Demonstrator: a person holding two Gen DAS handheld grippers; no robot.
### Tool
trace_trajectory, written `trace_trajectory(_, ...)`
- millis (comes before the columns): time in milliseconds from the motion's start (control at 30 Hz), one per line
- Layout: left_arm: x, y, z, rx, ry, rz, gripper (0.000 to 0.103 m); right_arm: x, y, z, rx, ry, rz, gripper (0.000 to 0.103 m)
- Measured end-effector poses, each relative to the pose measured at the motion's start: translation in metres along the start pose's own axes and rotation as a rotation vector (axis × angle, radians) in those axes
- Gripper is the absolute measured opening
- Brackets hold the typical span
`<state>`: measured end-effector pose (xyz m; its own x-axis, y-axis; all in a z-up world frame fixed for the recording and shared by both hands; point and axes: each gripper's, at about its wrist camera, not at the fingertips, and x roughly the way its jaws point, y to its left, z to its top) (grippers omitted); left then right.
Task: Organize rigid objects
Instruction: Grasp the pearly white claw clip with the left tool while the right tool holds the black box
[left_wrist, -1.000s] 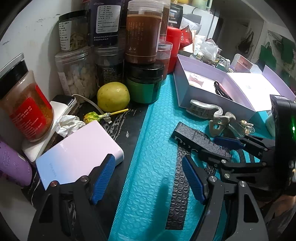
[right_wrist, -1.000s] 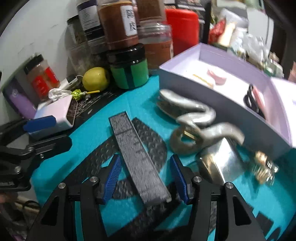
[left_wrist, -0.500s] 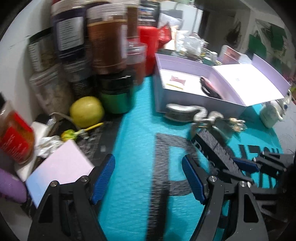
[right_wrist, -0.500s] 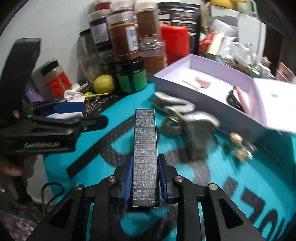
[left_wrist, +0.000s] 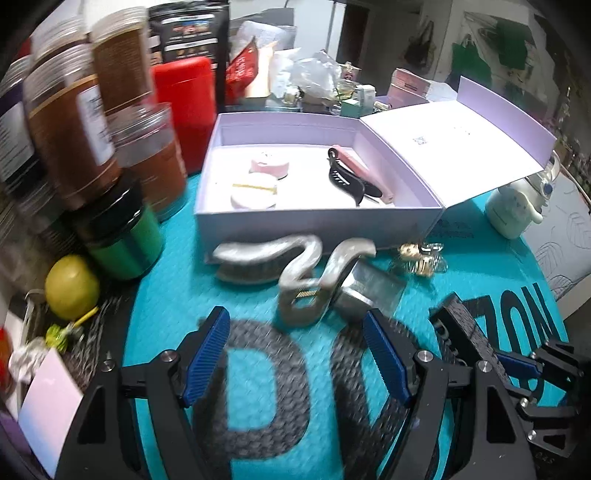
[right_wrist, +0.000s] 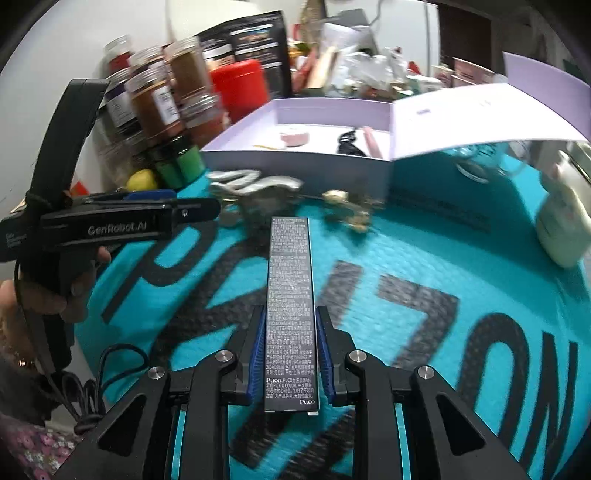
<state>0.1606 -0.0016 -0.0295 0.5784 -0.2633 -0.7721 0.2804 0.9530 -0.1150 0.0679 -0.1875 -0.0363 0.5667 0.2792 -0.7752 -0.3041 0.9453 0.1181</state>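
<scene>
- Right wrist view only: the right gripper (right_wrist: 291, 350) has its fingers (right_wrist: 257, 350) closed on a long black carton (right_wrist: 290, 295) printed with small white text, which is held clear above the teal mat (right_wrist: 406, 266); a hand (right_wrist: 62, 291) grips the handle of the left gripper at the left edge.
- Left wrist view only: the left gripper (left_wrist: 299, 354) has its fingers (left_wrist: 207, 350) apart with nothing between them; beyond them a pearly hair clip (left_wrist: 314, 284) and a brush (left_wrist: 255, 260) lie on the mat in front of the box; a yellow-green fruit (left_wrist: 72, 286) sits at the left edge of the surface.
- The lilac box (left_wrist: 317, 221) stands open, its lid (left_wrist: 461, 147) folded out to the right; inside lie a black hair claw (left_wrist: 347, 181), a pink bar (left_wrist: 365, 171), a white round pad (left_wrist: 255, 192) and a pink item (left_wrist: 269, 166).
- Jars (left_wrist: 74, 122) of brown contents are stacked at the left, above a green jar (left_wrist: 125, 247).
</scene>
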Motion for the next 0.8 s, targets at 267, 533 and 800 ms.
trace_trajectory(267, 0.019, -0.003, 0.023, 0.026, -0.022, 0.027, 0.075, 0.004, -0.014, 0.002, 0.036, -0.003, -0.008, 0.025)
trace_trajectory(533, 0.040, 0.005, 0.042, 0.096, 0.014, 0.052, 0.075, 0.012, -0.021, 0.005, 0.067, 0.012, 0.009, 0.025)
trace_trajectory(800, 0.040, 0.009, 0.043, 0.096, 0.037, 0.013, 0.077, 0.019, -0.021, 0.005, 0.082, 0.033, 0.035, 0.025)
